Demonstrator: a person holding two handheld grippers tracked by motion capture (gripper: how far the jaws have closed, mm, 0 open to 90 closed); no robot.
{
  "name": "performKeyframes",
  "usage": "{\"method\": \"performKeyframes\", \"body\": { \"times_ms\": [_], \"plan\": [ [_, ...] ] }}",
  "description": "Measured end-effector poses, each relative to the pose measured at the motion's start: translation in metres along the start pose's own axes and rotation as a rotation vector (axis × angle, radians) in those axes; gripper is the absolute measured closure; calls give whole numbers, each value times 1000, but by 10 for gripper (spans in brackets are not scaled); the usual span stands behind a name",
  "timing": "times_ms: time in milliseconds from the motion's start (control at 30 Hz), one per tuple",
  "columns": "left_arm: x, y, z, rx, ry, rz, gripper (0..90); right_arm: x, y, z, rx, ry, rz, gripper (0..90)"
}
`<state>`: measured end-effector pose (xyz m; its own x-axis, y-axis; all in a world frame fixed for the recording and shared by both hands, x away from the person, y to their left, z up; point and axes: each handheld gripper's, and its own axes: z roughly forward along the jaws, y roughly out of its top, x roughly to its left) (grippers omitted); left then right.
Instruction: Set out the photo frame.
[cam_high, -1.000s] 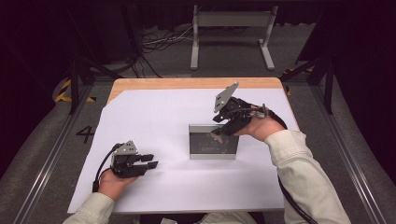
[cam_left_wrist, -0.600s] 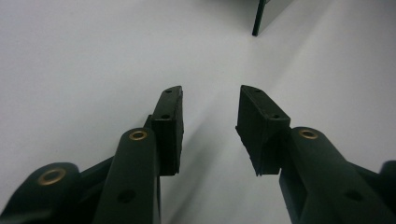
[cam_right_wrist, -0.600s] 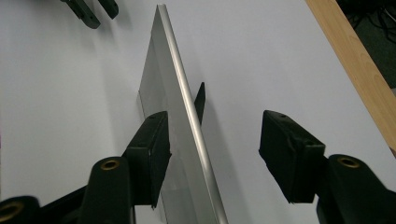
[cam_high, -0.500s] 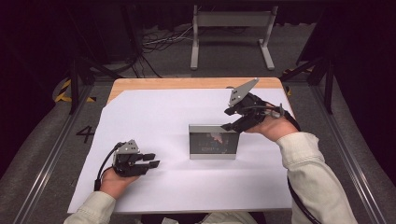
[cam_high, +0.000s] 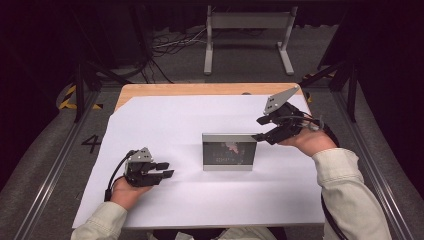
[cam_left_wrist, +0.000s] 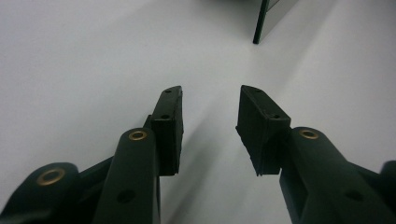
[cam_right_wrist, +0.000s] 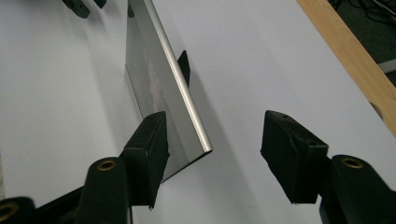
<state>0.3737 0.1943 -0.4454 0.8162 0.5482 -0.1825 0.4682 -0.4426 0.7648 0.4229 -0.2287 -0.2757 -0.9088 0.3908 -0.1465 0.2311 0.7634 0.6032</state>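
Note:
A silver-framed picture frame (cam_high: 230, 151) stands upright on its back prop in the middle of the white table sheet (cam_high: 200, 120). In the right gripper view its metal top edge (cam_right_wrist: 180, 81) runs away from me between and past the jaws. My right gripper (cam_high: 261, 129) hovers open just off the frame's right end, not touching it. My left gripper (cam_high: 167, 169) rests open on the sheet at the front left, well apart from the frame, with nothing between its jaws. The frame's corner (cam_left_wrist: 261, 23) shows far off in the left gripper view.
A wooden table edge (cam_high: 200, 89) runs along the back, beyond the white sheet. A metal stand (cam_high: 248, 35) and cables lie on the floor behind the table. Dark rails flank both sides.
My right gripper has drawn back to the right, off the picture frame, which now stands alone. The left gripper has stayed in place.

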Motion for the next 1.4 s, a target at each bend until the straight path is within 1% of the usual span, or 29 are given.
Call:
{"method": "performKeyframes", "body": {
  "times_ms": [67, 133, 267, 300, 467, 533, 567, 633, 800, 833, 900, 967, 1167, 1233, 1400],
  "plan": [
    [1, 0, 0, -4, 7, -1, 603, 0, -4, -3, -1, -3, 7, 401],
    [1, 0, 0, -7, 7, -8, 602, -1, -8, -6, -5, -8, 17, 394],
    [2, 0, -1, -9, 10, -8, 597, -3, -18, -11, -15, -22, 41, 393],
    [2, 0, -1, -11, 11, -12, 597, -3, -18, -11, -15, -22, 41, 393],
    [3, 0, -2, -10, 18, -14, 589, -4, -32, -15, -22, -32, 67, 385],
    [3, 0, -2, -16, 25, -17, 587, -4, -36, -16, -20, -34, 80, 379],
    [3, 0, -3, -16, 27, -23, 587, -4, -38, -16, -19, -35, 84, 378],
    [4, 0, -3, -19, 25, -27, 586, -4, -45, -18, -27, -48, 100, 374],
    [3, 0, -2, -18, 24, -26, 582, -3, -60, -16, -33, -51, 132, 355],
    [3, 0, -2, -18, 24, -26, 582, -3, -60, -16, -33, -51, 132, 355],
    [4, 0, -3, -18, 28, -24, 581, -2, -70, -15, -36, -49, 154, 354],
    [4, 0, -3, -20, 28, -27, 581, -2, -72, -15, -39, -50, 160, 353],
    [4, 0, -3, -24, 33, -20, 580, -1, -89, -13, -52, -55, 198, 350],
    [4, -1, -4, -26, 35, -29, 580, 0, -94, -13, -61, -55, 208, 349],
    [4, -1, -4, -34, 38, -27, 577, 2, -107, -11, -73, -67, 232, 333]
  ]
}}
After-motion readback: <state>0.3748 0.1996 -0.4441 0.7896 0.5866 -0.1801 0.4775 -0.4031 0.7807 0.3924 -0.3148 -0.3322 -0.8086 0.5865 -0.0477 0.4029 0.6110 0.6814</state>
